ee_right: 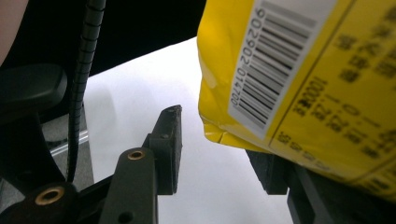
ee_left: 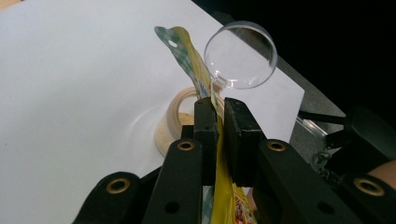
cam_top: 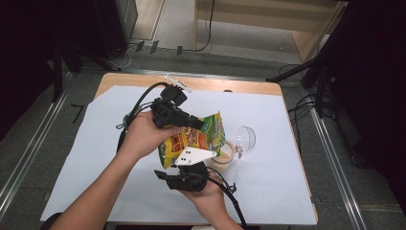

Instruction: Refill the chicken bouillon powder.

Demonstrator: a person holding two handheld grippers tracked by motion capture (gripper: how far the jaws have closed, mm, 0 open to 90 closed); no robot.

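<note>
Snack pouch (cam_top: 194, 139): held up off the desk (cam_top: 95, 158) near its middle, long axis running from near-left to far-right.
Left gripper (ee_left: 218, 106): pressed together on the pouch's top edge, carrying it.
Right gripper (ee_right: 219, 154): spread, the pouch's bottom corner over its right jaw, no pinch; the nearer one to that lower end.
Tape roll (cam_top: 224, 154): on the desk just right of the pouch.
</note>
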